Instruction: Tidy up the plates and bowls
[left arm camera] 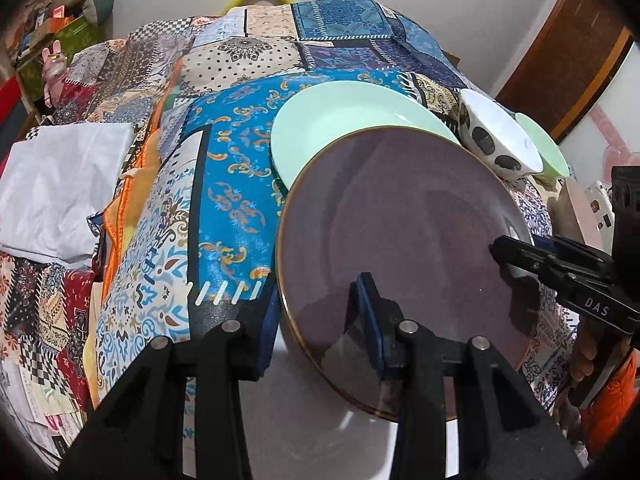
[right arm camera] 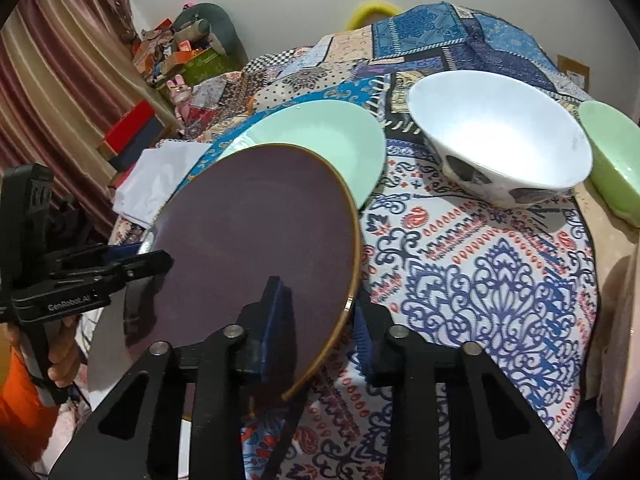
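A purple plate with a gold rim (left arm camera: 400, 240) (right arm camera: 256, 232) is held tilted above the patterned tablecloth by both grippers. My left gripper (left arm camera: 320, 332) straddles its left edge, blue pads on either face. My right gripper (right arm camera: 316, 328) straddles its right edge the same way; it also shows in the left wrist view (left arm camera: 516, 252). The left gripper shows in the right wrist view (right arm camera: 144, 260). A mint green plate (left arm camera: 340, 120) (right arm camera: 320, 136) lies on the table just behind it. A white bowl with dark spots (right arm camera: 500, 140) (left arm camera: 496, 132) and a green bowl (right arm camera: 616, 160) (left arm camera: 544, 148) stand to the right.
A folded white cloth (left arm camera: 60, 192) (right arm camera: 148, 180) lies at the table's left edge. Boxes, a pink rabbit toy (right arm camera: 180, 92) and clutter sit beyond the table at far left. A curtain (right arm camera: 48, 92) hangs at left, a wall behind.
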`<action>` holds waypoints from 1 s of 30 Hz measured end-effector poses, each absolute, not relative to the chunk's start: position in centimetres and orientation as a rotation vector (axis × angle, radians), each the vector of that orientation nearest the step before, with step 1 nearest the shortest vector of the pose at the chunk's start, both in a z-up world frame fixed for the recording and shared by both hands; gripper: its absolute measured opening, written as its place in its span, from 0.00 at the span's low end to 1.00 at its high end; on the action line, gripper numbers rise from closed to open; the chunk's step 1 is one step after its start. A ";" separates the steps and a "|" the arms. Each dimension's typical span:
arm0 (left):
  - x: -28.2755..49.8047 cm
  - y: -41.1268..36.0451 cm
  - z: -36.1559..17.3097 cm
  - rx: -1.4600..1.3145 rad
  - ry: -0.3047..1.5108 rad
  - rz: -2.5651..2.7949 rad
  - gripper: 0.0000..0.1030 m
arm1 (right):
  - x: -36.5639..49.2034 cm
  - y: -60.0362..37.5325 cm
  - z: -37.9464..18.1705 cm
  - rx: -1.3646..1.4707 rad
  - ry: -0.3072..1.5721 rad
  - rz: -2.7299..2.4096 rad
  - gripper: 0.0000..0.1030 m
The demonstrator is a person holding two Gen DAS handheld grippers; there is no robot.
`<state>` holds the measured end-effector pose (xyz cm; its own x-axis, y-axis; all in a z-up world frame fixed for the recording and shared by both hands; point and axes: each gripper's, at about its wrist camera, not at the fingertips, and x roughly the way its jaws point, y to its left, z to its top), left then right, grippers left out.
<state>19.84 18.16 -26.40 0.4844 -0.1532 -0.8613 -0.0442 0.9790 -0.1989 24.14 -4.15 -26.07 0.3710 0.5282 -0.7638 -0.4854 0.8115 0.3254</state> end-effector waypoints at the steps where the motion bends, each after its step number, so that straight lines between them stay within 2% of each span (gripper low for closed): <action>1: 19.8 18.2 -26.4 -0.211 1.066 -0.064 0.35 | 24.1 -4.1 -26.1 0.048 0.995 0.650 0.28; 5: 19.8 18.6 -26.3 -0.241 1.067 -0.048 0.31 | 24.1 -4.3 -26.0 0.065 0.997 0.650 0.26; 30: 16.0 15.2 -24.3 -0.264 1.032 -0.096 0.31 | 22.0 -7.2 -24.4 0.079 0.946 0.632 0.25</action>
<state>15.96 15.19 -24.34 0.5119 -0.2021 -0.8350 -0.0454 0.9642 -0.2611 21.99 -7.25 -24.44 0.4198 0.5373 -0.7315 -0.4701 0.8181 0.3312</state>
